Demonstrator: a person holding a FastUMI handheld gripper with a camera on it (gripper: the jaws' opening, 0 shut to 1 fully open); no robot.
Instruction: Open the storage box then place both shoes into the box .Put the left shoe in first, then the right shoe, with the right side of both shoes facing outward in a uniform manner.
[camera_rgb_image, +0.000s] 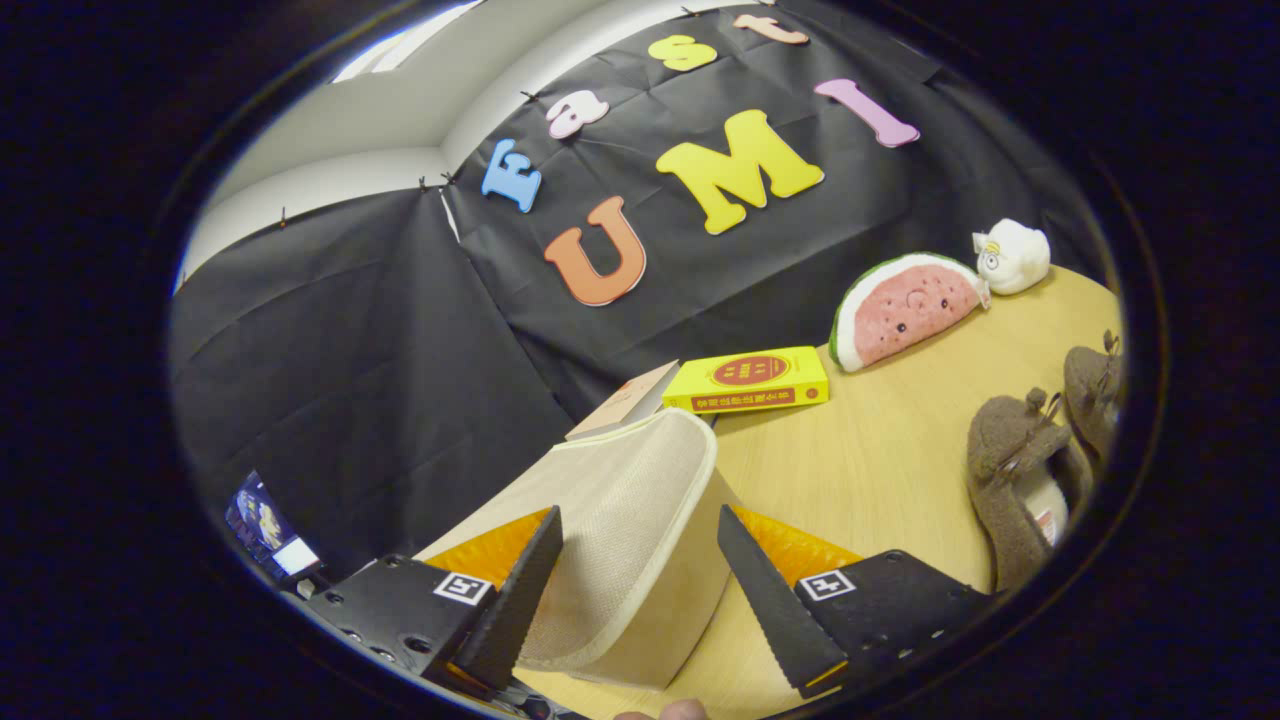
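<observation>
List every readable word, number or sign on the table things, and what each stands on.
Yellow book: cover and spine print too blurred to read.
Brown shoe: small tag inside, too small to read.
Gripper: square coded markers, no words; fingers apart around the beige box lid.

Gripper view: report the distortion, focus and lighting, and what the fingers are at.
Gripper view: fisheye bends the light wooden table and tilts the scene; lighting is even, without harsh glare; the yellow book and brown fuzzy shoes look sharp; the gripper stands open, its fingers either side of the beige fabric box lid, which is lifted.
</observation>
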